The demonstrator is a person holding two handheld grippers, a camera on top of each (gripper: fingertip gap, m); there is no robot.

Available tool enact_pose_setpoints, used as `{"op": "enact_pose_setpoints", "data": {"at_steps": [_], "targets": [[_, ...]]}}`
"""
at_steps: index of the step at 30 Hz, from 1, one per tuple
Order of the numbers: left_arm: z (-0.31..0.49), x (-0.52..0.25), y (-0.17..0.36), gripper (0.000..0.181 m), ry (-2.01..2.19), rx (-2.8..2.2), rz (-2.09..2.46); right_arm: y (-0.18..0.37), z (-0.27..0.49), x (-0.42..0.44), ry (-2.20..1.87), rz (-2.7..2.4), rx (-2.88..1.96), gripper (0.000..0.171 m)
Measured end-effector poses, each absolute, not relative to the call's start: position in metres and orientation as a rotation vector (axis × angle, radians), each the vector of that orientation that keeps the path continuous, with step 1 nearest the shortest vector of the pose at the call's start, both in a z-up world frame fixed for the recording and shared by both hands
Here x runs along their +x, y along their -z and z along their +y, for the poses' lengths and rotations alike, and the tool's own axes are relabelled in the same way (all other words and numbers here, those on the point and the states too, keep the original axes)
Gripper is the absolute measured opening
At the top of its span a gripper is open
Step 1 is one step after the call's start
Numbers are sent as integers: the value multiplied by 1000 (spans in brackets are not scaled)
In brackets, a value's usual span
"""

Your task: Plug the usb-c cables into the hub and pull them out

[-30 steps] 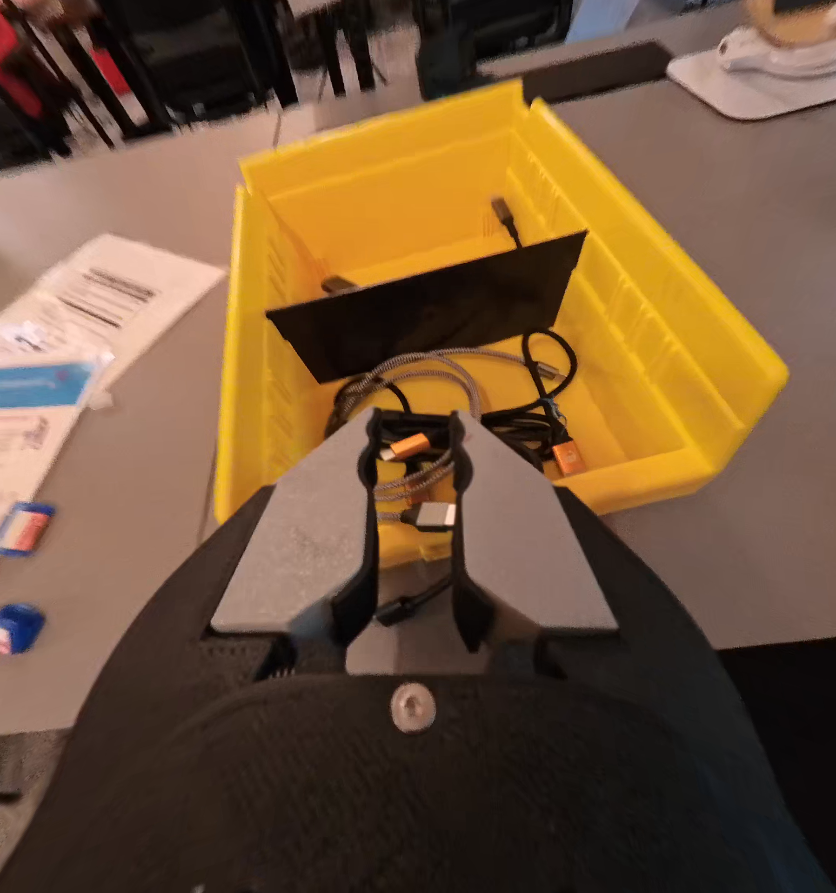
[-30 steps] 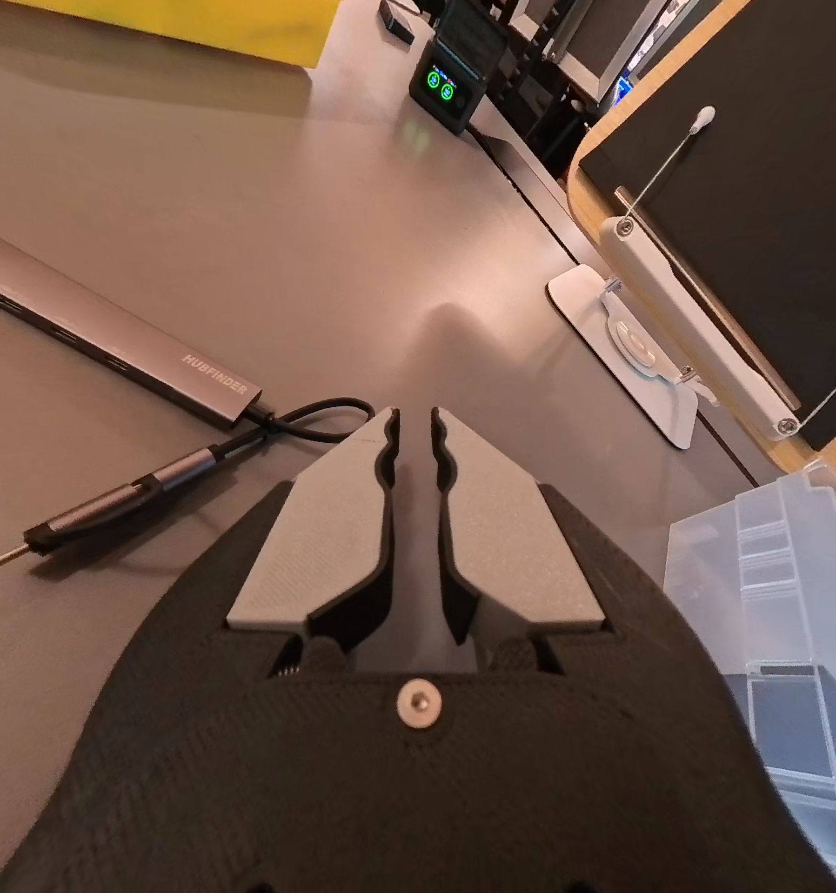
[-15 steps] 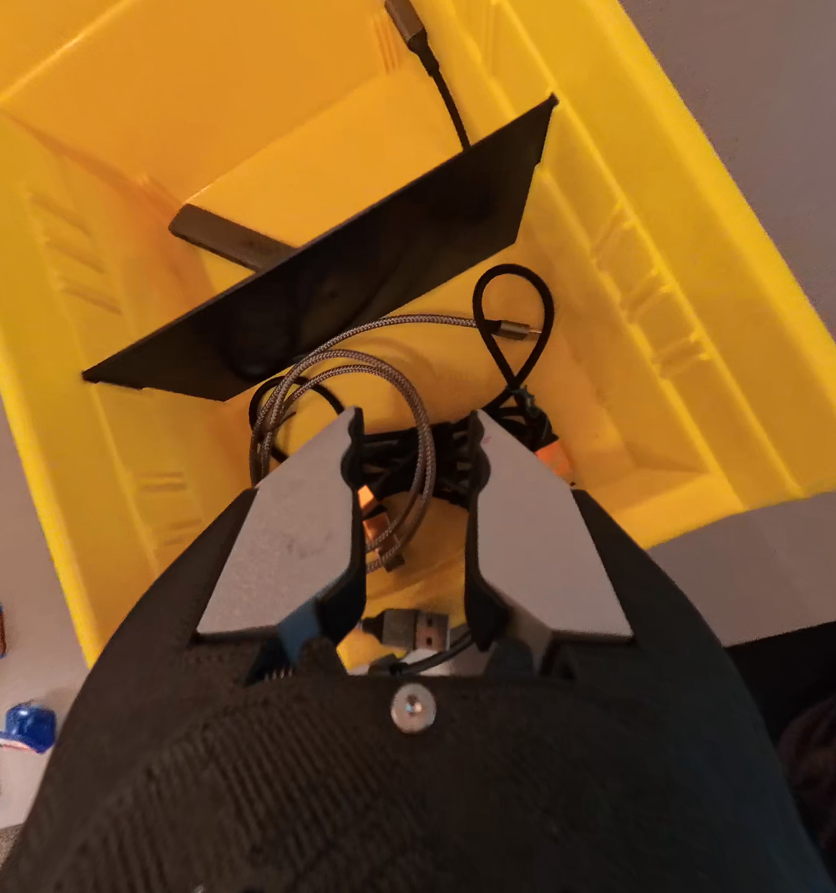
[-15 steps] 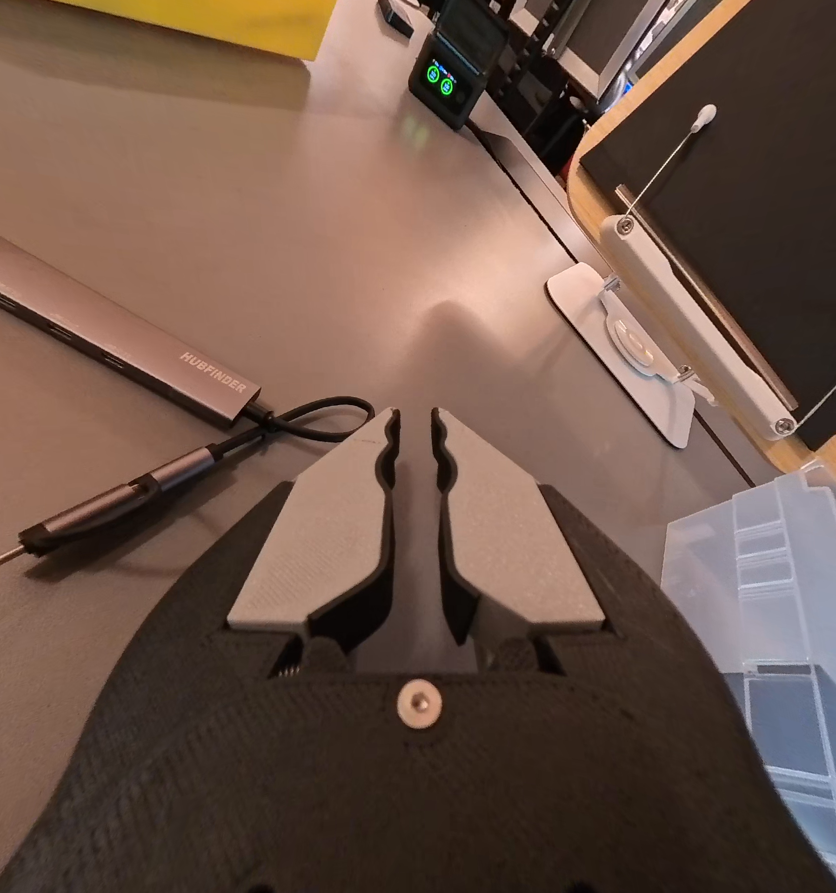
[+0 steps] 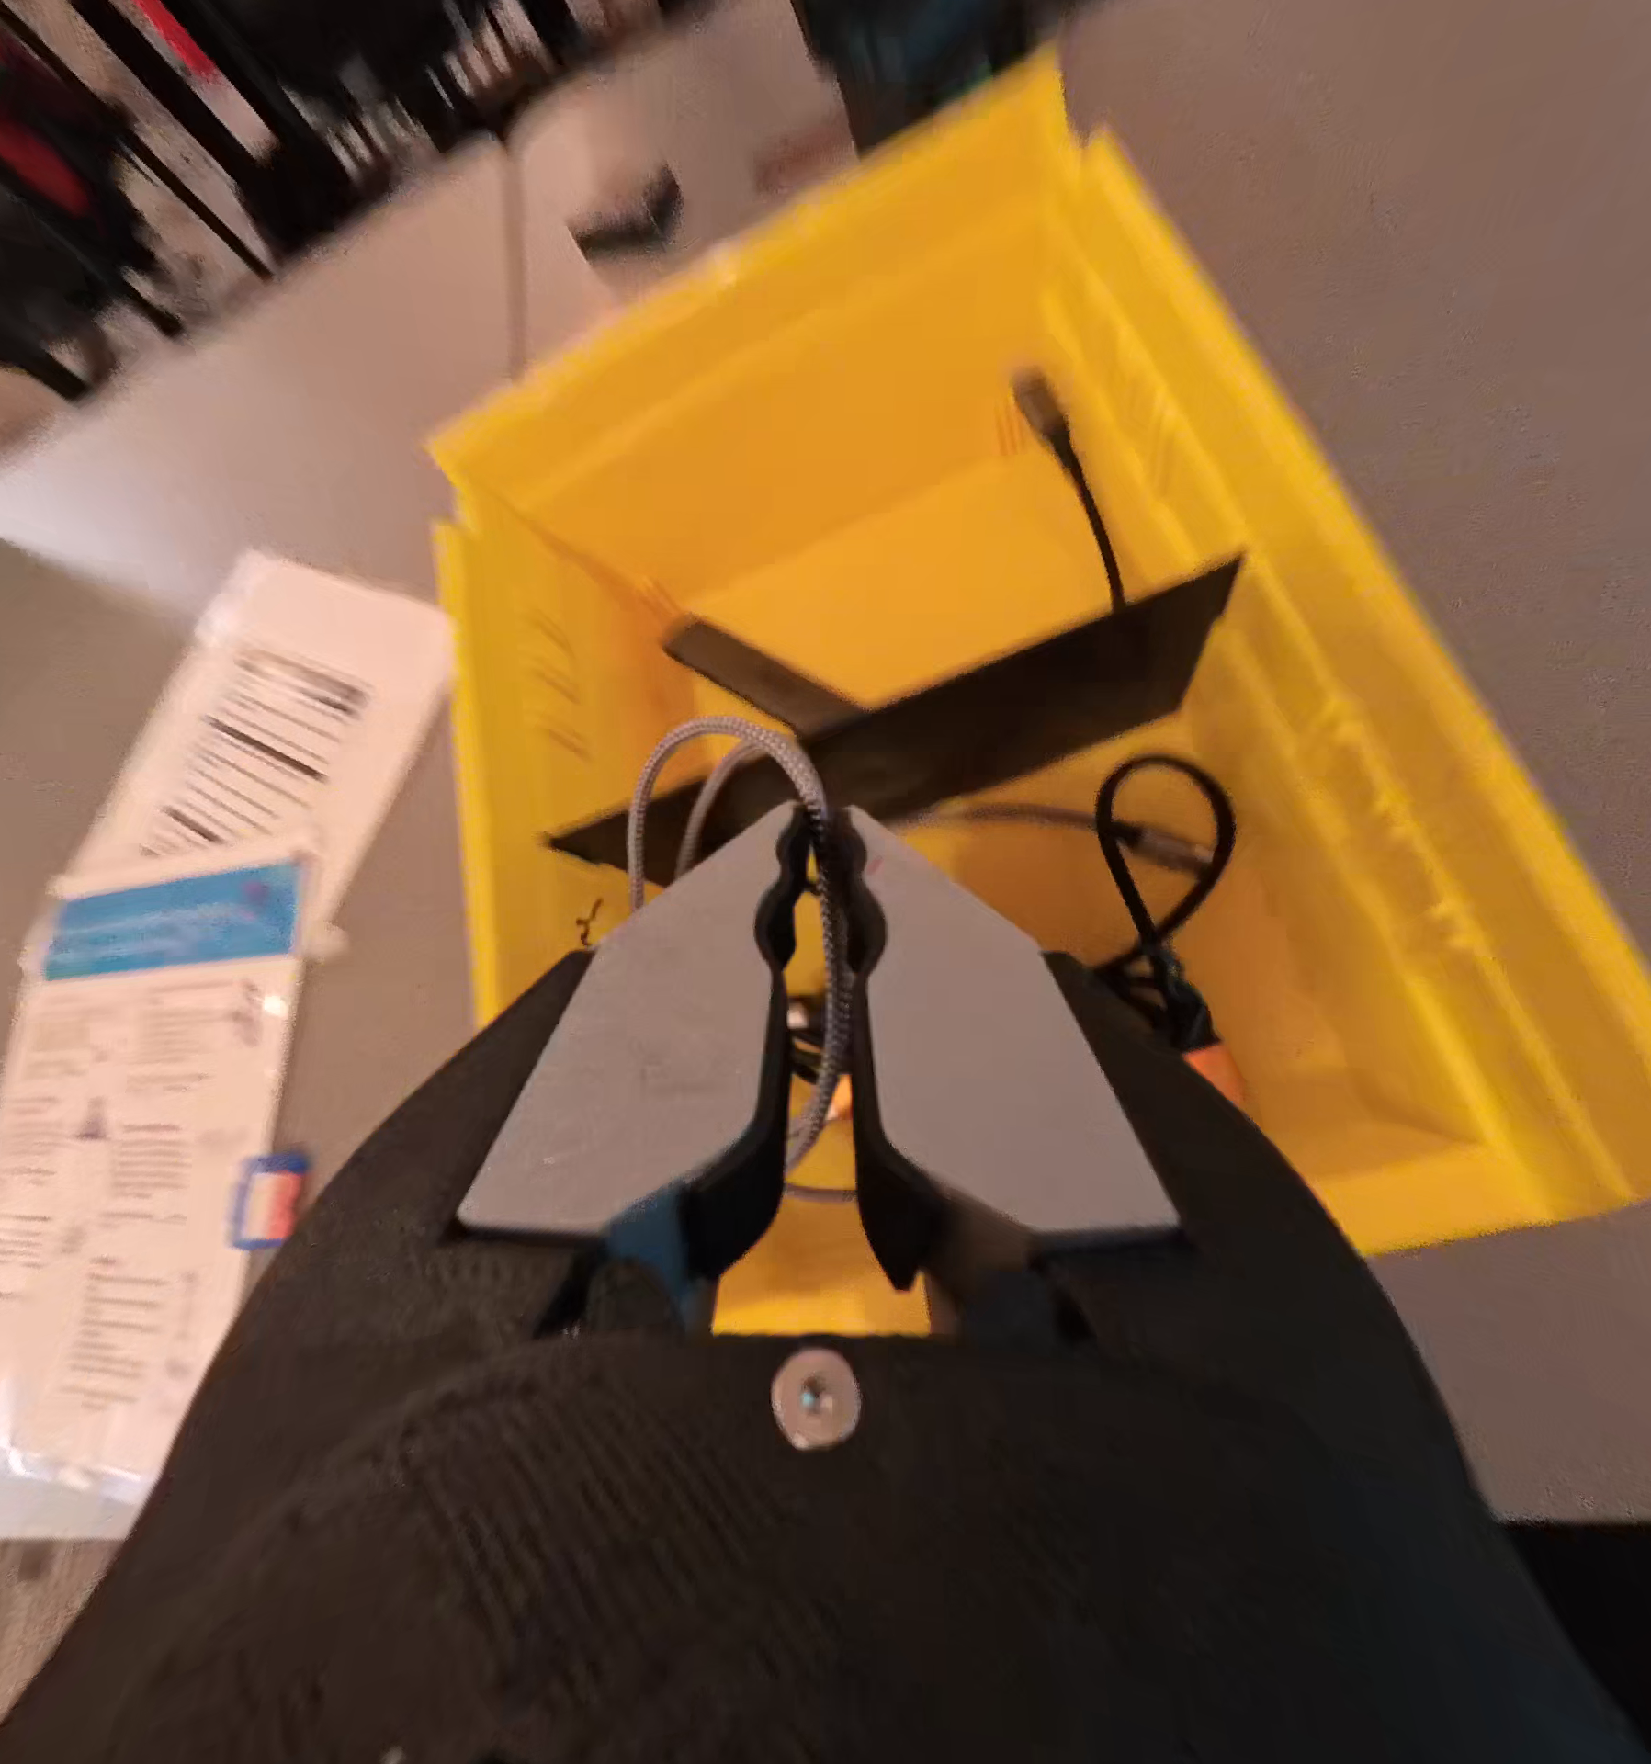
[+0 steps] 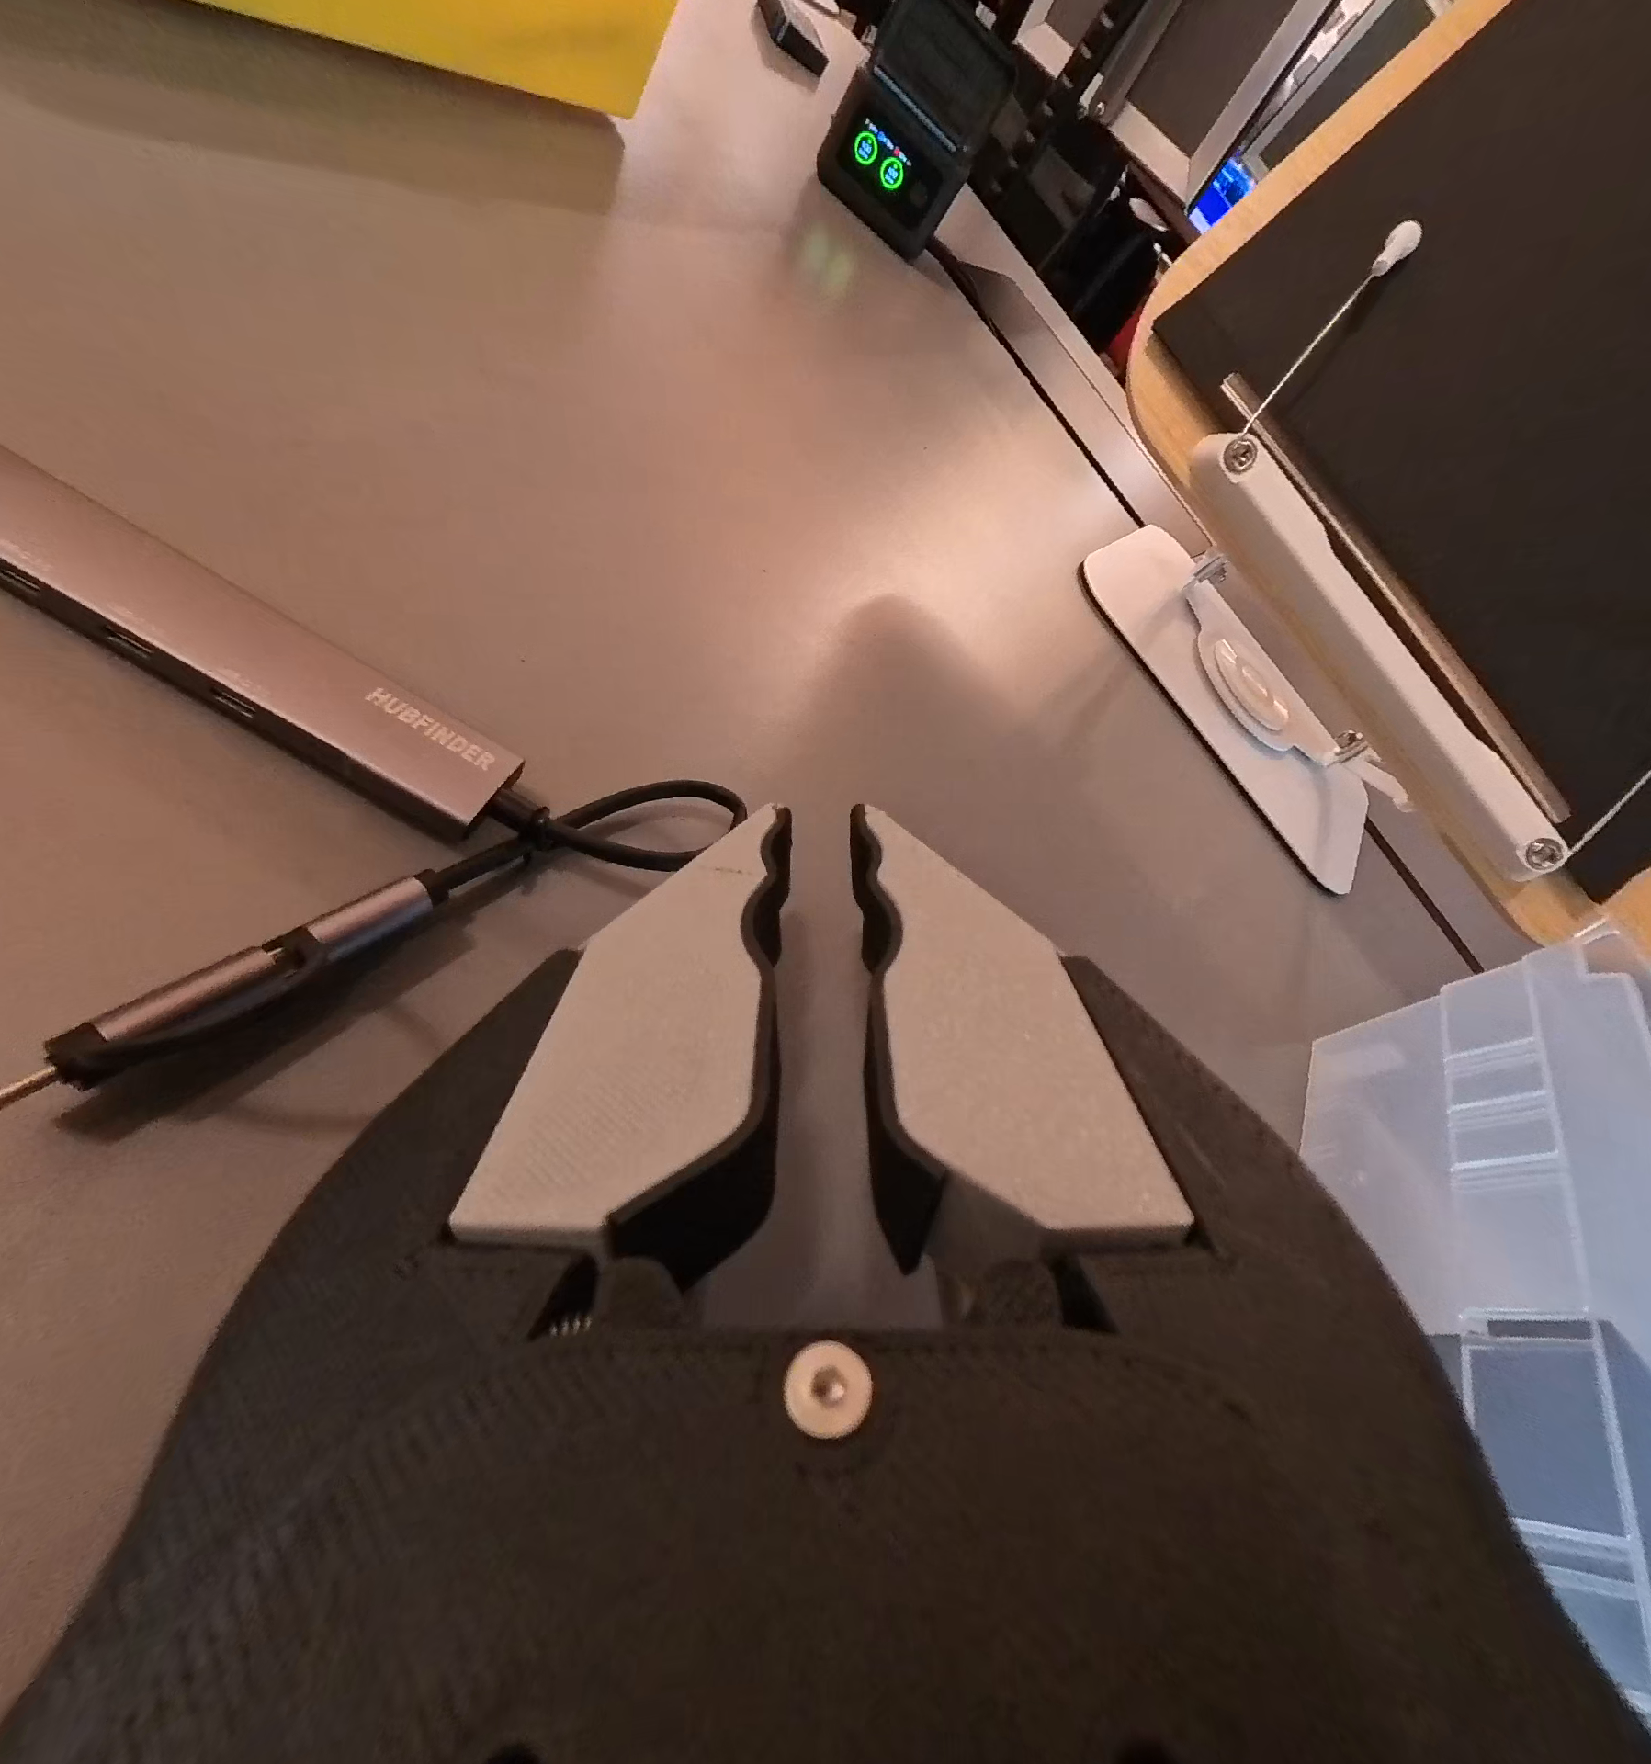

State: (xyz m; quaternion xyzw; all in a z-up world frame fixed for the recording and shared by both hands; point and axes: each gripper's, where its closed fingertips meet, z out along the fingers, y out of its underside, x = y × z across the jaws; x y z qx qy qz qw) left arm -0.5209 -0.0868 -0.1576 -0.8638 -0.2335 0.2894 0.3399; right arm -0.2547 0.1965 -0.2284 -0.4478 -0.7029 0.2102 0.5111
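Left wrist view: the left gripper [image 5: 823, 826] pinches a grey braided cable [image 5: 826, 940] between its closed jaws, above the yellow bin [image 5: 1432, 916]. The cable looks light and floppy; holding nearer a plug would give control. Its ends are hidden. The right gripper [image 6: 819, 829] is slightly open, empty; the hub [image 6: 229, 659] lies left of its jaws.

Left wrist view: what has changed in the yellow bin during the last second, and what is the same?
The left tongs, open above the cables a second ago, went down into the yellow plastic bin, shut on the grey braided cable and are lifting a loop of it. The right tongs stayed open and empty beside the flat grey metal hub on the table.
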Motion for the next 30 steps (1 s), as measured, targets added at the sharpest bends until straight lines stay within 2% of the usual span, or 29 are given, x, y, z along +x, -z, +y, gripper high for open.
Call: {"op": "enact_pose_setpoints", "data": {"at_steps": [1,5,9,14,19,26,30], "targets": [[-88,-522,134,1,-808,-2167,-594,228,197,-255,-505,-1692,-1078,9],[-79,-495,35,1,-936,-1820,-434,228,197,-255,-506,-1687,-1082,9],[-40,-413,-12,0,-729,-1693,-158,227,198,-254,-513,-1681,-1086,9],[12,-332,-18,1,-550,-1633,101,219,176,-254,-649,-1714,-998,16],[68,-308,-13,1,-603,-1678,219,216,167,-253,-684,-1718,-955,18],[113,-243,-66,1,-538,-1596,428,217,164,-253,-673,-1730,-932,18],[149,-238,-36,1,-485,-1698,454,216,159,-251,-700,-1736,-911,18]]}}
